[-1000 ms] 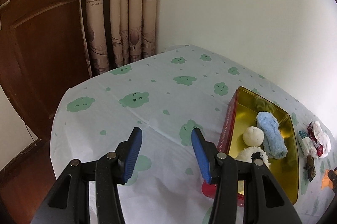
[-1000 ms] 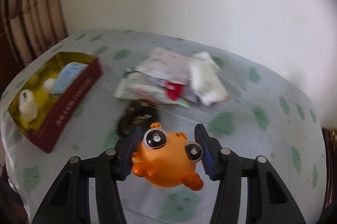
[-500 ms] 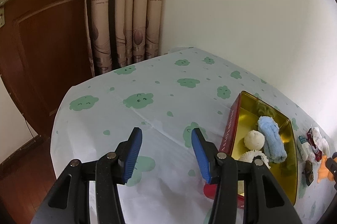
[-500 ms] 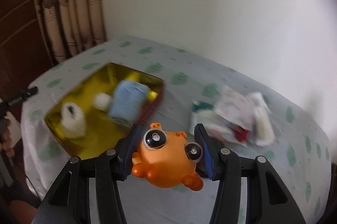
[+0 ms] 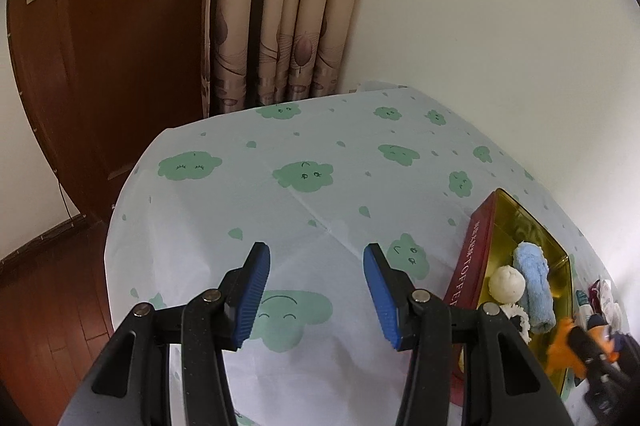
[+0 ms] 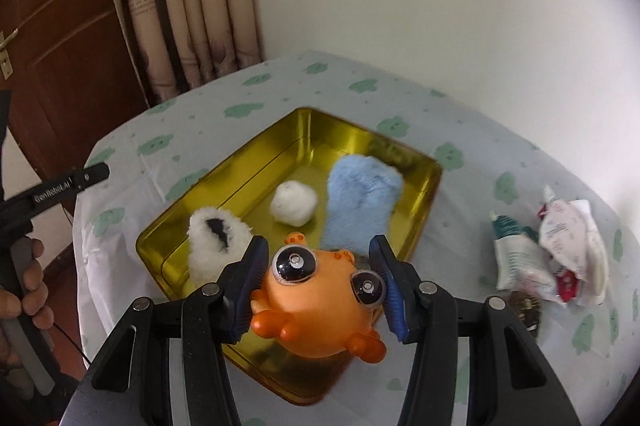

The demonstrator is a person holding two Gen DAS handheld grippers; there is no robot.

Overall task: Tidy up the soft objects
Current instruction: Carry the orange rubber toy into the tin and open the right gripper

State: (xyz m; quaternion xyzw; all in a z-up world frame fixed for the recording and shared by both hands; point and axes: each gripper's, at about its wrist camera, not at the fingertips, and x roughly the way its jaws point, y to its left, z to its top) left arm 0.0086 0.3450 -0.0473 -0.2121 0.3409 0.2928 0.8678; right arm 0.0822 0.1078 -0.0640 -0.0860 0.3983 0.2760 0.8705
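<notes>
My right gripper [image 6: 318,290] is shut on an orange squeeze toy [image 6: 316,306] with big bulging eyes, held above the near part of a gold tin [image 6: 424,186]. Inside the tin lie a blue fluffy cloth [image 6: 362,200], a white pompom [image 6: 293,203] and a white furry piece with a black patch [image 6: 216,242]. My left gripper [image 5: 316,292] stands open over the bare tablecloth, left of the same gold tin [image 5: 476,258]. At the left wrist view's right edge the orange toy [image 5: 564,344] shows over the tin.
Crumpled wrappers and packets [image 6: 548,254] and a dark small object [image 6: 526,308] lie on the cloth right of the tin. A hand [image 6: 28,290] holds the left gripper's handle at left. Wall behind, curtain [image 5: 280,6] and brown door [image 5: 100,46] at the far corner.
My right gripper has carried the orange toy leftward from the wrapper pile to above the tin. The left gripper shifted slightly; the toy has come into its view.
</notes>
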